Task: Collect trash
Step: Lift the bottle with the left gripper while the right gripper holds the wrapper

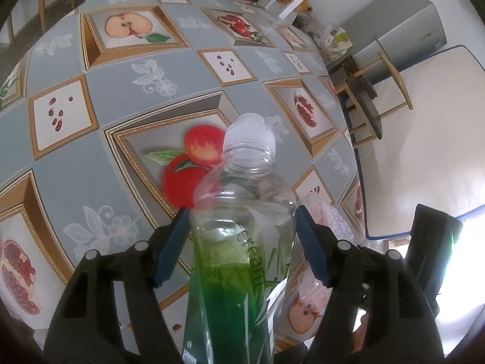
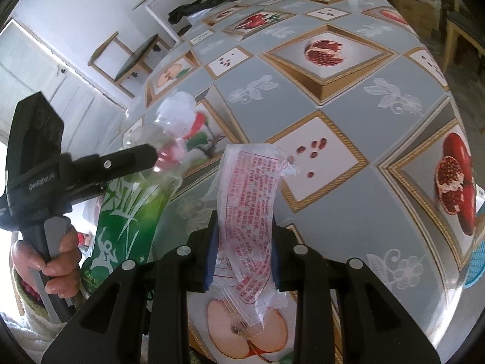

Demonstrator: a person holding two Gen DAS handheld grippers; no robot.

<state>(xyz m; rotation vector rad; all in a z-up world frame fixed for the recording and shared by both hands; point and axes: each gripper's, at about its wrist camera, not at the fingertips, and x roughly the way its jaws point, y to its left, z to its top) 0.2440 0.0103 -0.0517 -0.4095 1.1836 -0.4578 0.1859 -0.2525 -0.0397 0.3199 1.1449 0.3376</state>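
A clear plastic bottle (image 1: pixel 242 242) with a green label is seen low in the centre of the left wrist view, its open neck pointing up the frame, a white scrap of crumpled film (image 1: pixel 251 133) showing just beyond the mouth. The left gripper (image 1: pixel 242 233) is set around the bottle's shoulder with its blue pads (image 1: pixel 169 245) at either side; whether they press on the plastic cannot be told. In the right wrist view the same bottle (image 2: pixel 133 209) is found at lower left, held out over the desk edge, with a hand (image 2: pixel 51 261) wrapped round the left gripper's handle.

The right gripper (image 2: pixel 242 251) is clenched on a clear plastic wrapper (image 2: pixel 251 212) printed in red – it stands up between the pads at the lower centre of the frame.

The desk (image 1: pixel 75 182) is covered by a grey cloth patterned with framed apples, pomegranates and seeds. Past its edge, at the right of the left wrist view, a wooden stool (image 1: pixel 372 100) on a pale floor and a grey cabinet (image 1: pixel 397 27) are seen; at upper left of the right wrist view, a white wall and a shelf unit (image 2: pixel 157 3).

On the bottle the letters "ream" can be read; the wrapper's red print is too small to read.
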